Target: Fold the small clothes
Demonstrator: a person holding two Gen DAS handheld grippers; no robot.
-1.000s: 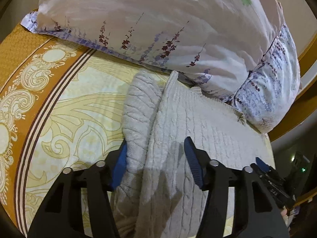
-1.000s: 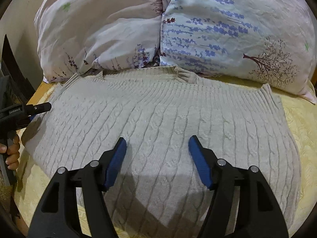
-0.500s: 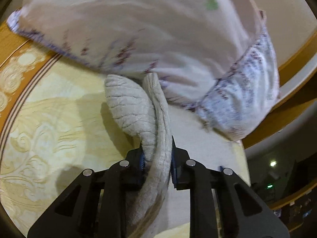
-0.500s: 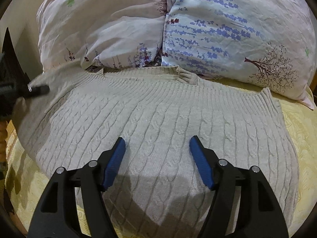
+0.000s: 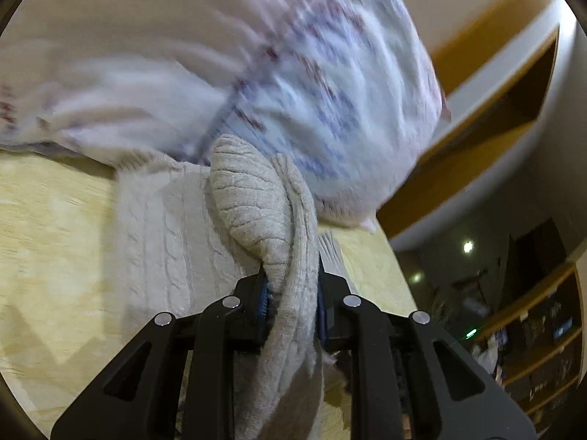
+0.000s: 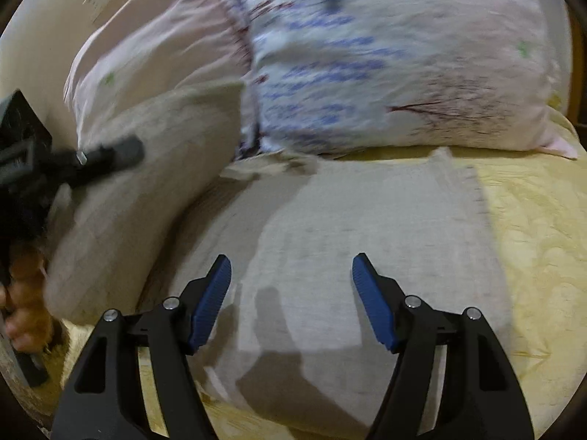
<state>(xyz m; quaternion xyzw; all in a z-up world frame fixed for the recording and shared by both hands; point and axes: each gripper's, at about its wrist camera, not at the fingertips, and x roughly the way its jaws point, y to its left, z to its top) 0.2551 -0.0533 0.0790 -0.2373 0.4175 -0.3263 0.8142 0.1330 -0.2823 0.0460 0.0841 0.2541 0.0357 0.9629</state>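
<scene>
A beige cable-knit sweater (image 6: 348, 227) lies on the yellow bedspread (image 6: 532, 220) in front of the pillows. My left gripper (image 5: 291, 293) is shut on the sweater's left side (image 5: 253, 201) and holds it lifted above the rest of the knit (image 5: 165, 227). In the right wrist view the left gripper (image 6: 106, 156) shows at the left with the raised flap (image 6: 146, 190) hanging from it. My right gripper (image 6: 291, 275) is open and empty, low over the flat middle of the sweater.
Two floral pillows (image 6: 385, 58) stand against the wall behind the sweater. A hand (image 6: 25, 300) holds the left gripper's handle at the left edge. The bed's wooden edge (image 5: 458, 161) and dark shelves (image 5: 543, 330) lie to the right in the left wrist view.
My left gripper closed on the sweater's left side and lifted it, swinging it up and to the right over the body. My right gripper stayed open over the sweater, shifting slightly.
</scene>
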